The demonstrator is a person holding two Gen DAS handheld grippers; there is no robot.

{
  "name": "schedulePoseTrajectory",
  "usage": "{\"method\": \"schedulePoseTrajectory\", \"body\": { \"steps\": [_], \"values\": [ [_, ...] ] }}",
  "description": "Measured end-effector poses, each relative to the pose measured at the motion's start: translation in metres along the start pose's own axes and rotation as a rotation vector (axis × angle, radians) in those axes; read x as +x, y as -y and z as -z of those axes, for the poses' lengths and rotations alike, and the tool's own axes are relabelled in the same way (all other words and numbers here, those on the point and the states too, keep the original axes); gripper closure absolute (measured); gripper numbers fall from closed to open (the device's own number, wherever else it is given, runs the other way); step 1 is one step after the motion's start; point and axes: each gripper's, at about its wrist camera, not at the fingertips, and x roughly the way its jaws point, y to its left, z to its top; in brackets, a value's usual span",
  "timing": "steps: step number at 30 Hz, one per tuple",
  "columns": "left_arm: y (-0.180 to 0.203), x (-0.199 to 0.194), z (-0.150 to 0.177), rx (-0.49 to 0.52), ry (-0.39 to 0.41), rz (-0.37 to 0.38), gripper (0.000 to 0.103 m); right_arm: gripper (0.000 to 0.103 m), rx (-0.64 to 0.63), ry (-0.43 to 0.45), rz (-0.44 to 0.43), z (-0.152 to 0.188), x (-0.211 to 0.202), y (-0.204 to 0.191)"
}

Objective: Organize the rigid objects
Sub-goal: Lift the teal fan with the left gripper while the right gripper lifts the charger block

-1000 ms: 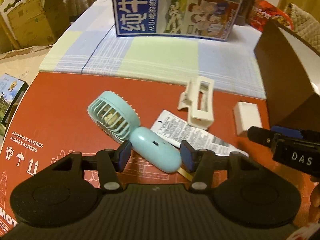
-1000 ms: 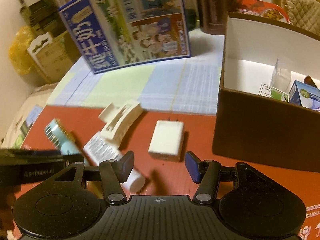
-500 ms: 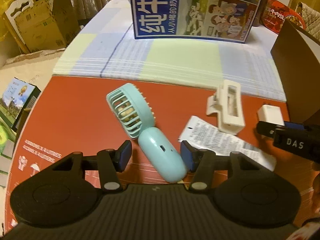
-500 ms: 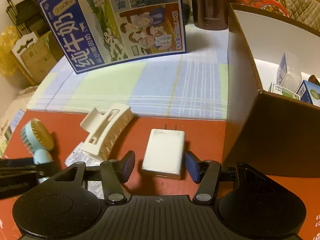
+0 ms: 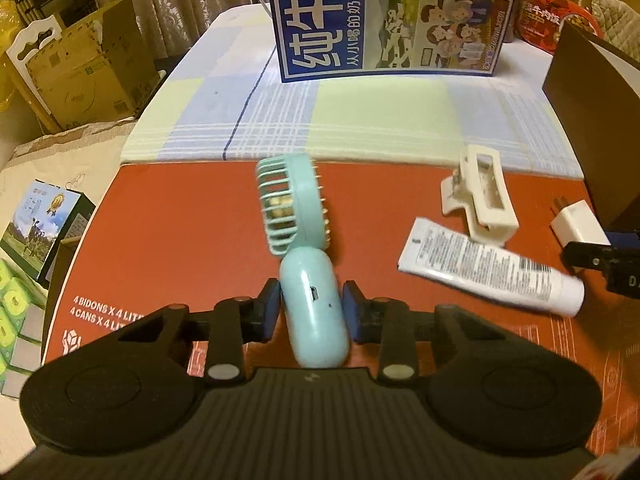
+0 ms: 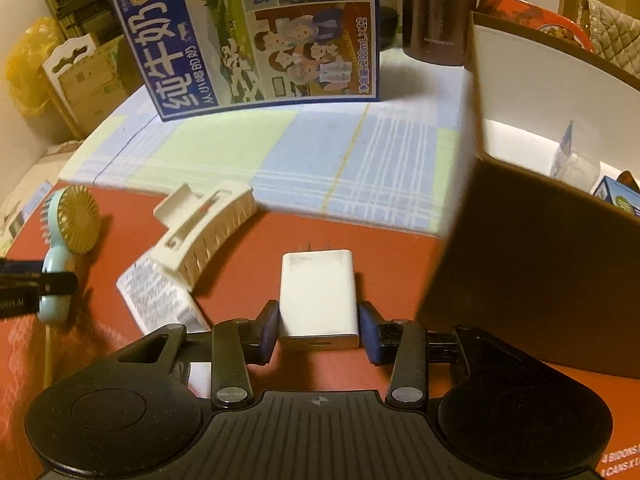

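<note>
A mint handheld fan point(image 5: 294, 208) lies on the red cardboard sheet point(image 5: 180, 240). My left gripper point(image 5: 310, 308) is shut on the fan's handle, and the fan head now stands on edge. A white plug charger point(image 6: 318, 292) lies flat beside the brown box point(image 6: 540, 272). My right gripper point(image 6: 318, 320) straddles it; its jaws are closing and both pads meet the charger's sides. A white hair claw clip point(image 5: 484, 196) and a white tube point(image 5: 488, 268) lie between the two grippers.
A large blue milk carton box point(image 5: 392, 16) stands at the back on the checked cloth point(image 5: 360, 120). The brown box holds several small packages point(image 6: 616, 196). A brown flask point(image 6: 436, 12) stands behind it. Cardboard boxes point(image 5: 80, 68) sit off the table's left.
My left gripper slid over the fan's handle and shut on it, turning the fan on edge. My right gripper moved forward around the charger and narrowed onto it.
</note>
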Motion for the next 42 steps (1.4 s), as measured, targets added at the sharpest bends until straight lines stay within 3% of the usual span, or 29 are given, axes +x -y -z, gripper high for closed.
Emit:
{"method": "schedulePoseTrajectory", "body": {
  "steps": [22,24,28,33,42],
  "values": [
    [0.007,-0.062,0.091,0.013,-0.089,0.071,0.075,0.064,-0.099,-0.041,0.005,0.095,-0.074,0.008],
    [0.007,-0.063,0.092,0.007,-0.077,0.066,0.074,0.064,-0.094,-0.033,0.009,0.097,-0.075,0.008],
    [0.009,-0.066,0.082,0.016,-0.033,0.061,0.058,0.061,-0.085,-0.034,0.014,0.094,-0.072,0.007],
    [0.01,-0.059,0.066,0.019,-0.005,0.042,0.058,0.052,-0.095,-0.031,0.026,0.09,-0.066,0.006],
    [0.016,-0.045,0.056,0.037,0.018,-0.002,0.059,0.051,-0.087,-0.029,0.045,0.083,-0.06,0.005]
  ]
}}
